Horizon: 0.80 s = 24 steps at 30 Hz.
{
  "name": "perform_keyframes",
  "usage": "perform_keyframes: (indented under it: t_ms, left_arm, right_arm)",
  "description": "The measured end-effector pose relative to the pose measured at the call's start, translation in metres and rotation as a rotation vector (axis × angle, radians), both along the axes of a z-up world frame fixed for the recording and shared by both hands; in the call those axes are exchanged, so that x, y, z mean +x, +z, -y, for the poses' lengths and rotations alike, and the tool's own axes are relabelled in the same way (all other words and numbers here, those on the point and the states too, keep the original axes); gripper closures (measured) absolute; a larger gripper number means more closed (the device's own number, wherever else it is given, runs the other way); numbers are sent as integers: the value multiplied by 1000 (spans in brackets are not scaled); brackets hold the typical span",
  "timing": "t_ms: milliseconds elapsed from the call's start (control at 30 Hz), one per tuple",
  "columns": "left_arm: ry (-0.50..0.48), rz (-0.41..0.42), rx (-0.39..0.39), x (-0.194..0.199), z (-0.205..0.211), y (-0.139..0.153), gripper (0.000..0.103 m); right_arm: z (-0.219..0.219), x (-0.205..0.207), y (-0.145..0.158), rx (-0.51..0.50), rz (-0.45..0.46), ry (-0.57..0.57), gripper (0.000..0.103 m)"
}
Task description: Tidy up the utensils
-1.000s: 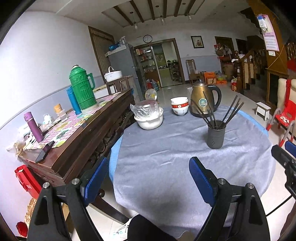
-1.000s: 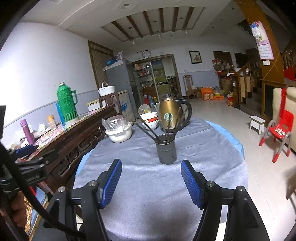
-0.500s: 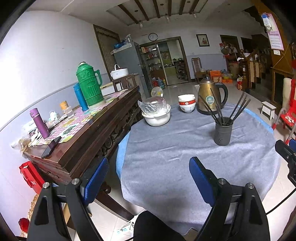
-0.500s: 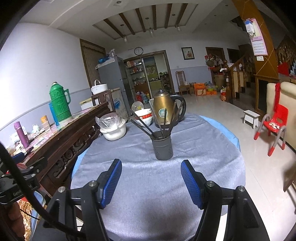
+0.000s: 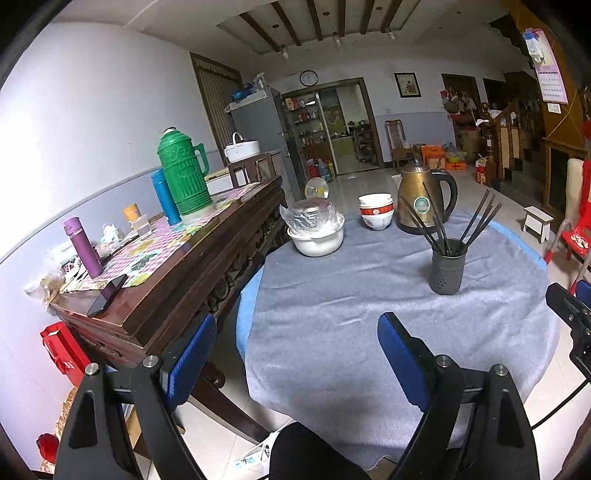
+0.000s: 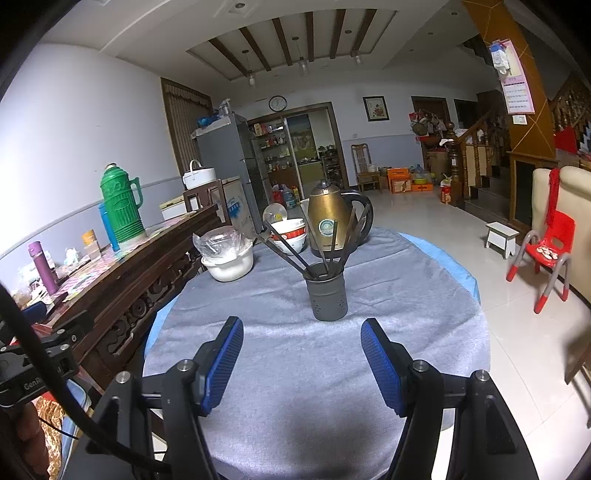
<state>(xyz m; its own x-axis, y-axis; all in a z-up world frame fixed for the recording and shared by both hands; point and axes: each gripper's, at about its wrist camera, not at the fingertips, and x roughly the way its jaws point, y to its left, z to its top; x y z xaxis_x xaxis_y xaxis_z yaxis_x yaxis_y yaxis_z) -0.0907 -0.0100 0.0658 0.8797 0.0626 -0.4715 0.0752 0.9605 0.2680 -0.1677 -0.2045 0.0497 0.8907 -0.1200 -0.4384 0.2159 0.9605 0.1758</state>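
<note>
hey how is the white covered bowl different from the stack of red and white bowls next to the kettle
The covered bowl is a single, wider plain white bowl; the stacked bowls are several smaller ones nested together, with red bands. The covered bowl has crinkled clear plastic over its top, while the stacked bowls are open. The stacked bowls stand right beside the kettle; the covered bowl sits farther from it, toward the wooden sideboard. Both rest upright on the grey tablecloth.

Tiled floor, beamed ceiling
</note>
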Motion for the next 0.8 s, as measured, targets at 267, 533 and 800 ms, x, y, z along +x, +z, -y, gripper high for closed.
perform_keyframes:
  t_ms: [267,533,800]
  left_arm:
    - [2,13,2,-3,-1,2,14]
    - [8,25,5,-5,-4,3,14]
    - [13,29,3,-5,-6,2,14]
  right_arm:
    - [-4,0,2,-4,3,-4,33]
    - [-4,0,2,-5,3,-4,33]
    - [-6,-1,4,-7,6,-6,33]
